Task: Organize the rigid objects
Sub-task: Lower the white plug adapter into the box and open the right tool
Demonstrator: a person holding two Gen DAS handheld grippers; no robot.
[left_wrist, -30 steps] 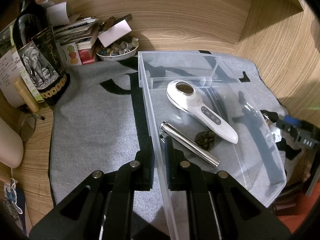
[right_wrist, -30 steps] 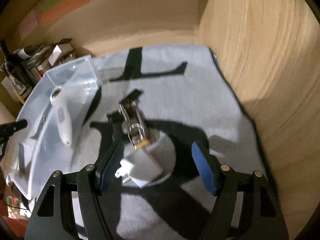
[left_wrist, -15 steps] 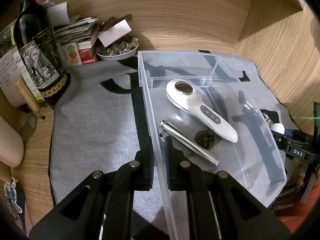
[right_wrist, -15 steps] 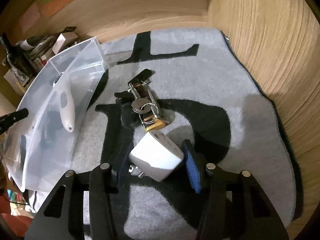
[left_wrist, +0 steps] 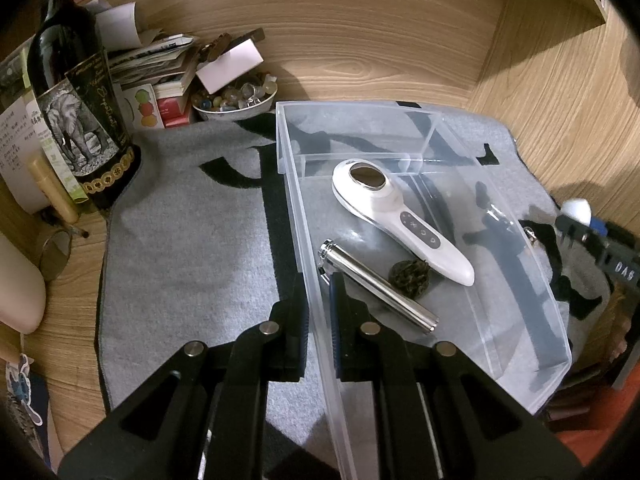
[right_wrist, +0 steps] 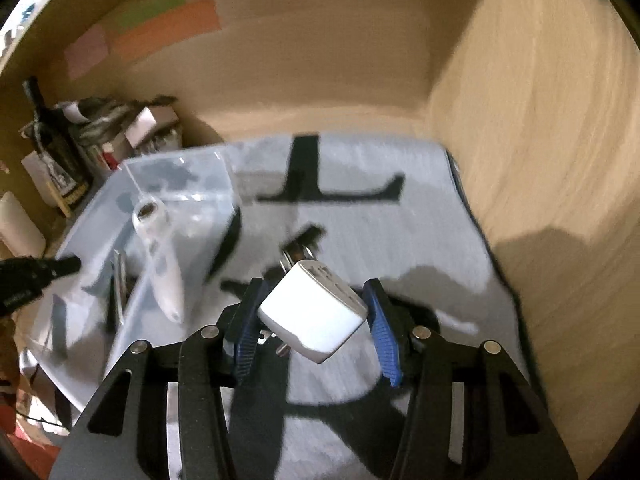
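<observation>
My left gripper (left_wrist: 319, 300) is shut on the near wall of the clear plastic bin (left_wrist: 292, 184). In the bin lie a white handheld device (left_wrist: 396, 216), a silver metal tube (left_wrist: 376, 284) and a small dark lump (left_wrist: 410, 276). My right gripper (right_wrist: 312, 312) is shut on a white plug adapter (right_wrist: 312, 312) and holds it above the grey mat (right_wrist: 380, 232), to the right of the bin (right_wrist: 180, 184). A bunch of keys (right_wrist: 300, 248) lies on the mat just beyond the adapter, partly hidden. The right gripper also shows at the left wrist view's right edge (left_wrist: 580, 224).
A dark bottle with an elephant label (left_wrist: 76, 120), stacked papers and boxes (left_wrist: 160, 76) and a bowl of small stones (left_wrist: 236, 100) stand at the back left. Wooden walls close the back and right sides (right_wrist: 540, 160).
My right gripper closed on the white adapter and has lifted it off the mat, leaving the keys behind. My left gripper has stayed on the bin wall.
</observation>
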